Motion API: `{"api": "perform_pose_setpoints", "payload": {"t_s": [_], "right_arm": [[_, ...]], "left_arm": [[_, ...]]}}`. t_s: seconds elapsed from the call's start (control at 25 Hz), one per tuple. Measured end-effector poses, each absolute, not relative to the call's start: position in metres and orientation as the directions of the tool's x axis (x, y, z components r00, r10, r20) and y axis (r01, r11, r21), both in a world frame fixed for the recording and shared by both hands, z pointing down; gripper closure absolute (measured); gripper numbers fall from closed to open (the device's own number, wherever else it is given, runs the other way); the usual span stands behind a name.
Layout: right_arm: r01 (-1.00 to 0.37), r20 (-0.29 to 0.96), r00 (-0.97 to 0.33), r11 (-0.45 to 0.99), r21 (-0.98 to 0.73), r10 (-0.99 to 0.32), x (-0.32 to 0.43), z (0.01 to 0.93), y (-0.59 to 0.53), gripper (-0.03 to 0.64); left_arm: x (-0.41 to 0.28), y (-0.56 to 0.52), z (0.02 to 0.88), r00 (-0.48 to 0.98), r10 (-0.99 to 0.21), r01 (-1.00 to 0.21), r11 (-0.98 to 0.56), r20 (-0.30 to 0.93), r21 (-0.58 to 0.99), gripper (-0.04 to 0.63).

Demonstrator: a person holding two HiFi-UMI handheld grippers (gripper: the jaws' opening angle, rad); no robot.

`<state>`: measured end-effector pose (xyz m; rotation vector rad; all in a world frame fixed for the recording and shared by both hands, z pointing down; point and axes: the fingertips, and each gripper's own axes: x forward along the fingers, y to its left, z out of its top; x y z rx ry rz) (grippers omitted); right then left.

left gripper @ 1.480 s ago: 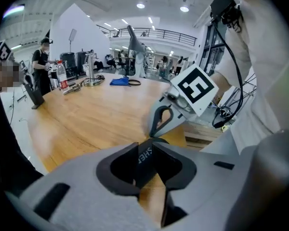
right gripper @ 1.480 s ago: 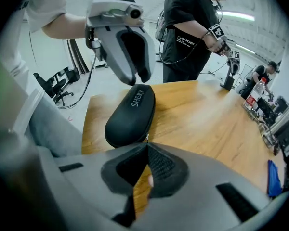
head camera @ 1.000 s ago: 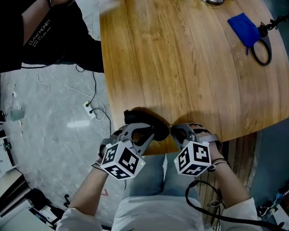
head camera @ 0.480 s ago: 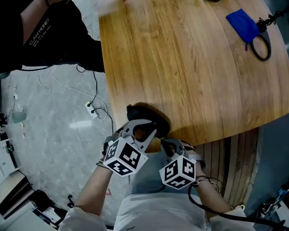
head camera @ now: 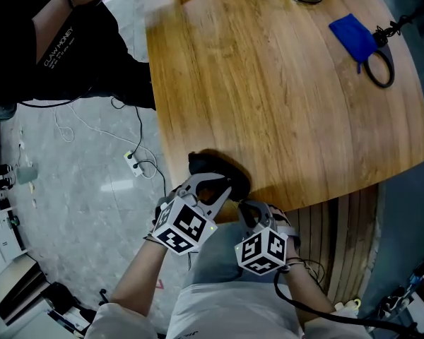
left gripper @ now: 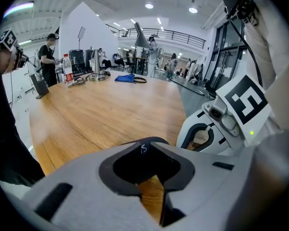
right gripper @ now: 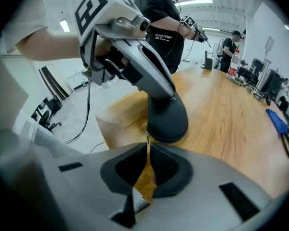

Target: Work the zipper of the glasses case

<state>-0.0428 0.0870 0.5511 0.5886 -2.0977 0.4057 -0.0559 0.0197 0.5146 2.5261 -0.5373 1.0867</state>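
Left tool [head camera: 210,188] is clamped across the black glasses case [head camera: 213,168], which lies at the near edge of the table [head camera: 268,97]. Right tool [right gripper: 148,149] is pinched on the thin zipper pull [right gripper: 147,137] at the case's near end, just beside the left tool. Far across the table lie a blue pouch [head camera: 352,35] and a black loop [head camera: 380,68]. A person in black [head camera: 71,48] stands at the table's left side.

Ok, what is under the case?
The wooden table, near its edge. The case rests there; its underside is covered. The left gripper clamps it, hiding its top in the head view.
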Motion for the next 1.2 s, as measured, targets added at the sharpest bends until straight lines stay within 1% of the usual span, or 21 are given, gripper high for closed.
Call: {"api": "perform_pose_setpoints", "payload": {"t_s": [0.12,0.28,0.36,0.48,0.56,0.68,0.72,0.88,1.04,1.2], "right_arm": [[-0.586,0.829,-0.46,0.81,-0.015,-0.318,-0.017,0.547,0.08,0.615],[-0.663,0.758,-0.469,0.748,0.037,-0.453,0.003,0.51,0.059,0.615],[-0.701,0.718,-0.498,0.713,-0.004,-0.486,0.004,0.491,0.048,0.615],[-0.769,0.655,-0.549,0.62,-0.153,-0.519,0.005,0.463,0.033,0.615],[-0.804,0.618,-0.553,0.552,-0.22,-0.559,0.01,0.438,0.03,0.615],[-0.84,0.596,-0.522,0.487,-0.238,-0.61,0.017,0.4,0.027,0.615],[-0.844,0.589,-0.521,0.476,-0.247,-0.618,0.017,0.388,0.026,0.615],[-0.834,0.528,-0.55,0.465,-0.298,-0.647,0.008,0.346,0.021,0.615],[-0.825,0.481,-0.564,0.483,-0.293,-0.671,-0.002,0.325,0.016,0.615],[-0.81,0.499,-0.584,0.5,-0.306,-0.64,-0.01,0.326,0.02,0.615]], "left_arm": [[-0.057,0.018,0.517,0.64,-0.227,-0.495,-0.852,0.734,0.168,0.532],[-0.059,0.013,0.51,0.667,-0.272,-0.582,-0.772,0.694,0.256,0.532],[-0.062,0.005,0.497,0.659,-0.337,-0.634,-0.731,0.672,0.254,0.532],[-0.064,-0.002,0.468,0.636,-0.455,-0.711,-0.66,0.623,0.244,0.532],[-0.066,0.005,0.437,0.62,-0.539,-0.76,-0.594,0.571,0.264,0.537],[-0.078,0.02,0.387,0.545,-0.662,-0.837,-0.468,0.515,0.284,0.589],[-0.08,0.024,0.372,0.524,-0.69,-0.851,-0.443,0.5,0.282,0.589],[-0.081,0.028,0.327,0.452,-0.768,-0.892,-0.388,0.454,0.231,0.589],[-0.08,0.02,0.312,0.391,-0.822,-0.92,-0.339,0.415,0.196,0.589],[-0.08,0.019,0.309,0.376,-0.827,-0.927,-0.331,0.418,0.179,0.589]]}}
